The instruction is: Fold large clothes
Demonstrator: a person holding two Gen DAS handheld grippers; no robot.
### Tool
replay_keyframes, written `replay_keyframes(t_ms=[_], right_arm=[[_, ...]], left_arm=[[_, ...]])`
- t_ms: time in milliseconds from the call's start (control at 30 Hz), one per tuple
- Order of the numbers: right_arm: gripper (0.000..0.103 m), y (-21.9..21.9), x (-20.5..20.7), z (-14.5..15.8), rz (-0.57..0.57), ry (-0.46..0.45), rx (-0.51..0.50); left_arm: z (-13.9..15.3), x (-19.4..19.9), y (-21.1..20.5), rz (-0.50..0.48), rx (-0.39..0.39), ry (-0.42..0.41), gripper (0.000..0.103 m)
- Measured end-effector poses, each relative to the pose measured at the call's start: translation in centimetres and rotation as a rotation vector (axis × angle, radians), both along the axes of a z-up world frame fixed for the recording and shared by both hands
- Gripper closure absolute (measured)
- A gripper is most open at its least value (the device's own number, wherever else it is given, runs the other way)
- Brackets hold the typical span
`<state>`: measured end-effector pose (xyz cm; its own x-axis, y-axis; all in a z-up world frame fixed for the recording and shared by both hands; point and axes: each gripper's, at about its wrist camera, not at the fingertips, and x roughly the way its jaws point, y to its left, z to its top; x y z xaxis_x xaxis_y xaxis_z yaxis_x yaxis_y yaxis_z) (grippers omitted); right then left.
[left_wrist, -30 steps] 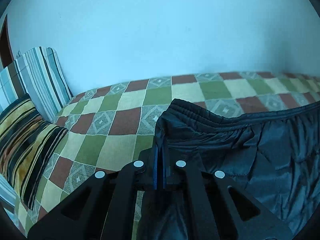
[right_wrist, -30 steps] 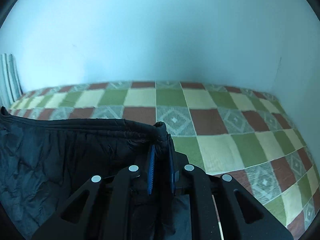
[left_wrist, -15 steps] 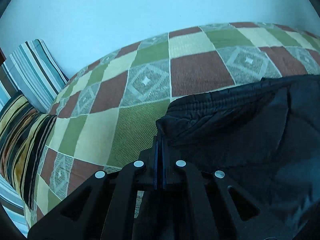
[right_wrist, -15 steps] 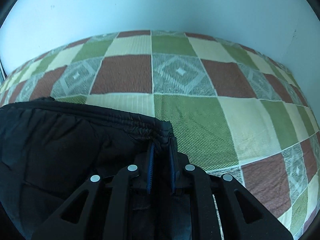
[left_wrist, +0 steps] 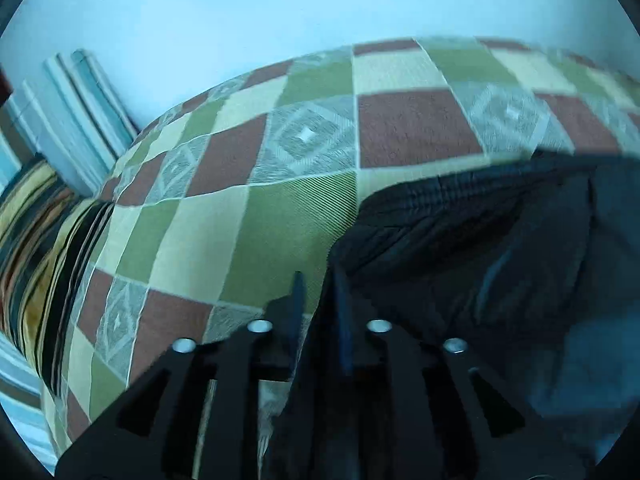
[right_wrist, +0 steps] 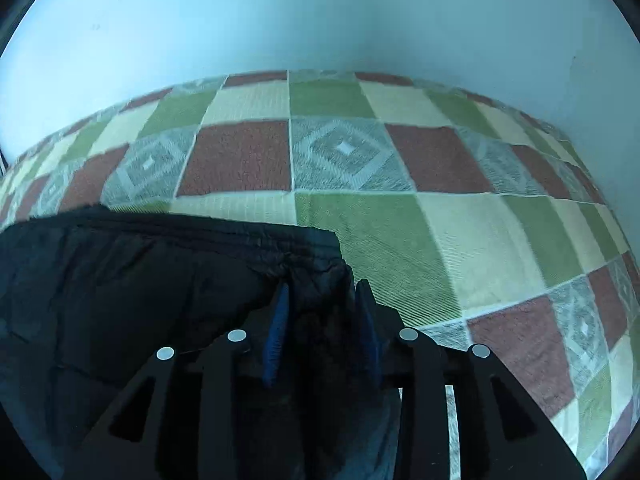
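As the garment [left_wrist: 460, 248] is lying flat on the bedspread [left_wrist: 280, 220], left gripper [left_wrist: 318, 300] and right gripper [right_wrist: 322, 308] are both opening, jaws parting off its waistband corners to release it.

garment: dark trousers [right_wrist: 140, 300] | state: crumpled | waistband gathered | lying on checked bedspread [right_wrist: 400, 232]
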<state>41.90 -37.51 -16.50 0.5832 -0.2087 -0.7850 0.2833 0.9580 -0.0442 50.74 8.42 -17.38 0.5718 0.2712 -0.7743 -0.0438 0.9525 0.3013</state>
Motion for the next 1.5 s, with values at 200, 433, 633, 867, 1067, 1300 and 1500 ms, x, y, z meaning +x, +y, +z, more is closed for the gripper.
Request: replay_keyframes(t_ms=[200,433,633,867,1067,1300,1500], right_arm=[[0.068,4.0,-2.6,4.7,0.036,-0.12,0.087],[0.056,11.9,-2.4,4.4,0.138,-0.141,0.107],[0.053,13.9,-1.4,-0.1,0.145,-0.039,0.089],[0.05,14.2,-0.7,-2.8,0.123,-0.019,0.052],[0.05,14.6,-0.9,-3.4,0.113,-0.033,0.015],[0.05,14.4,-3.5,0.9,0.11,-0.106,0.026],[0.05,16.6,-7.6,3.4,0.17,-0.144,0.02]], left_arm=[[6.1,-4.0,-3.1,-0.055,-0.133,-0.135,0.061],[3.5,-6.7,-9.9,-0.153,-0.193,-0.12,0.059],[-1.1,-6.7,-10.8,-0.117,-0.164,-0.063,0.058],[-3.4,-5.6,-10.7,-0.117,-0.167,-0.05,0.058],[-4.1,-5.5,-11.1,-0.119,-0.143,-0.06,0.058],[-0.3,-7.6,-10.7,-0.111,-0.163,-0.069,0.059],[1.5,-11.5,-11.2,-0.159,-0.236,-0.069,0.058]])
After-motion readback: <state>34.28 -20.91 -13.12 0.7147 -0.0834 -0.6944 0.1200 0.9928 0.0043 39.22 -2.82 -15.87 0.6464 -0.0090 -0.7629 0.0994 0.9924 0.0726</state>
